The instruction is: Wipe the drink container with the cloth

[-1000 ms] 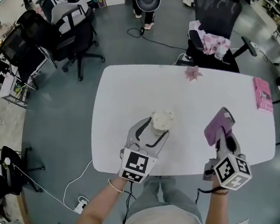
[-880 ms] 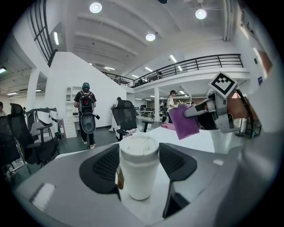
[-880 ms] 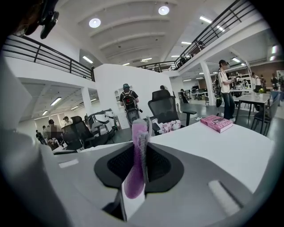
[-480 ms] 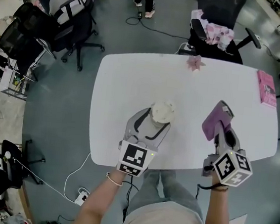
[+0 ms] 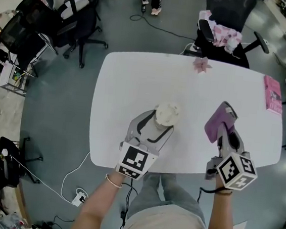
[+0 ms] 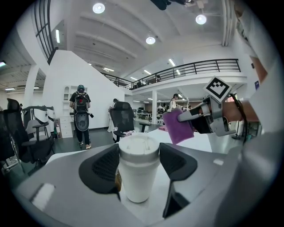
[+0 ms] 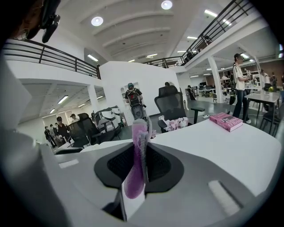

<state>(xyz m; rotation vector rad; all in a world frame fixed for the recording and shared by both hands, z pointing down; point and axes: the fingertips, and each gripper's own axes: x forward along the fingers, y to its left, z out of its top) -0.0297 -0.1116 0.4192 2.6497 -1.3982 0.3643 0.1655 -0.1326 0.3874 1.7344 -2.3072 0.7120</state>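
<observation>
A white lidded drink cup stands on the white table, near its front edge. My left gripper is shut on the cup, and both black pads touch its upper sides. To the right, my right gripper is shut on a purple cloth and holds it above the table, well apart from the cup. In the right gripper view the cloth stands pinched upright between the jaws. The left gripper view shows the cloth beyond the cup, to its right.
A pink book lies at the table's right edge, and a small pink object sits at the far edge. A black chair with pink fabric on it stands behind the table. More office chairs stand on the floor at the far left.
The head view has shifted slightly. Both grippers keep their holds and their places on the table.
</observation>
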